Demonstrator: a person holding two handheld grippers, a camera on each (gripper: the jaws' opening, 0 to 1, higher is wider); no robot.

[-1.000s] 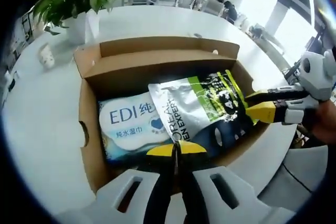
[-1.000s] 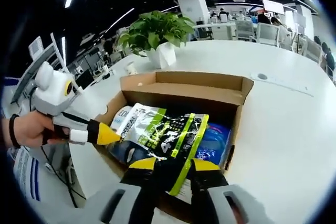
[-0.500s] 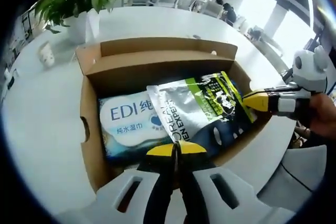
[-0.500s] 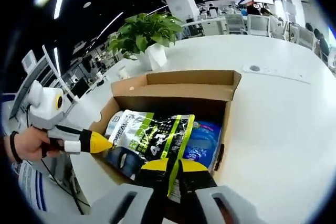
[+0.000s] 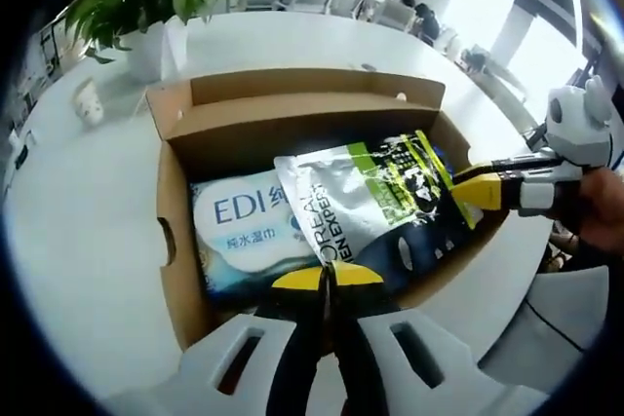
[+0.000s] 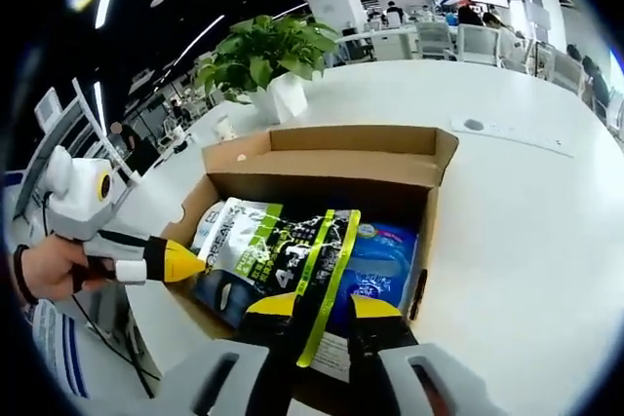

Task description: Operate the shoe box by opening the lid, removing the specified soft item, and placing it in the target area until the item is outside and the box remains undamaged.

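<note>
Clearly the white table [image 5: 88, 231] is carrying everything: the cardboard shoe box [image 5: 175, 270] is sitting on it with its lid flap [image 5: 312, 90] already folded back, and a potted plant [image 5: 146, 7] is standing beyond. So the opening step looks done and the removal step is in hand.

Inside the box, two soft packs are lying side by side. The pale EDI wet-wipe pack [image 5: 244, 226] is resting flat against the left wall, while the silver, green and black L'Oreal Men Expert pouch [image 5: 370, 207] is lying partly over it, its glossy film creased and its far end tilted up toward the box's right wall.

Both tools are working that pouch. The left gripper [image 5: 328, 278] is pinching the pouch's near edge, jaws pressed together. In the right gripper view, the right gripper [image 6: 314, 307] is clamping the pouch's green-striped edge [image 6: 317, 270].

Next, I judge, both need to be lifting together, keeping the pouch clear of the cardboard walls.
</note>
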